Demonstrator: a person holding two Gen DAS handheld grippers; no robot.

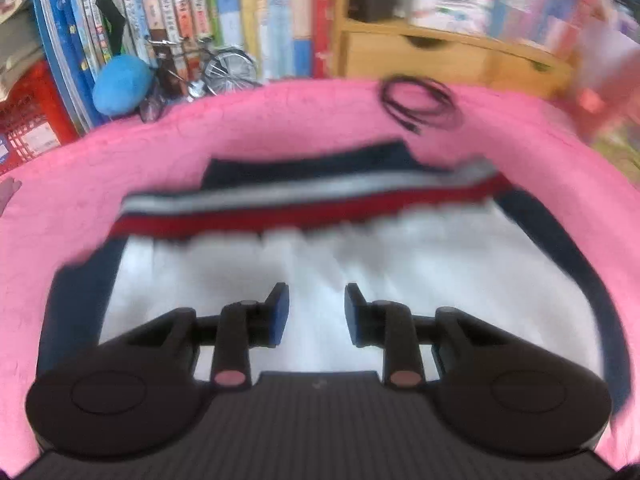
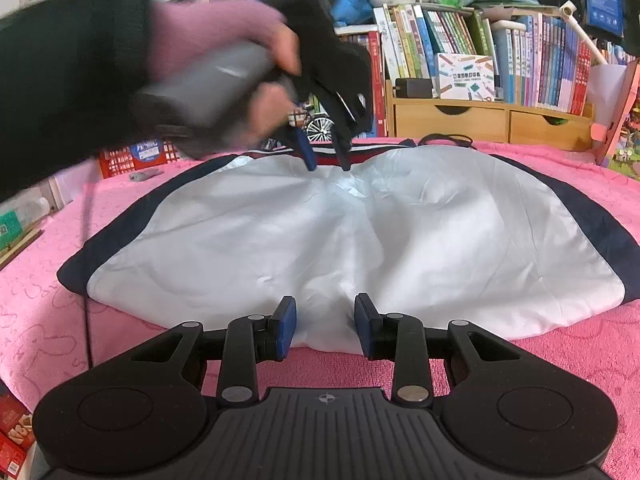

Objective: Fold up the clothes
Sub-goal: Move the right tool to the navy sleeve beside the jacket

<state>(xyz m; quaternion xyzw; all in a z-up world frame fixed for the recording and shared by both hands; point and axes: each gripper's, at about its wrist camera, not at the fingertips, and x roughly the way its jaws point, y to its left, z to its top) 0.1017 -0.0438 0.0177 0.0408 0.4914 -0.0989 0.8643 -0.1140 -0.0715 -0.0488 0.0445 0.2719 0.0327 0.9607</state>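
Fabric nearest the right gripper (image 2: pixel 325 328): the near hem of the white garment (image 2: pixel 340 240) lies just ahead of its fingertips, which stand partly apart with nothing between them. The garment is spread flat on the pink cover (image 2: pixel 48 320), navy panels at both sides. Farther on, a hand (image 2: pixel 224 40) holds the left gripper (image 2: pixel 328 166) above the red-and-grey striped band (image 1: pixel 304 204), tips pointing down, jaws likewise partly apart and empty. Beyond that band a coiled black cable (image 1: pixel 420 104) rests on the cover.
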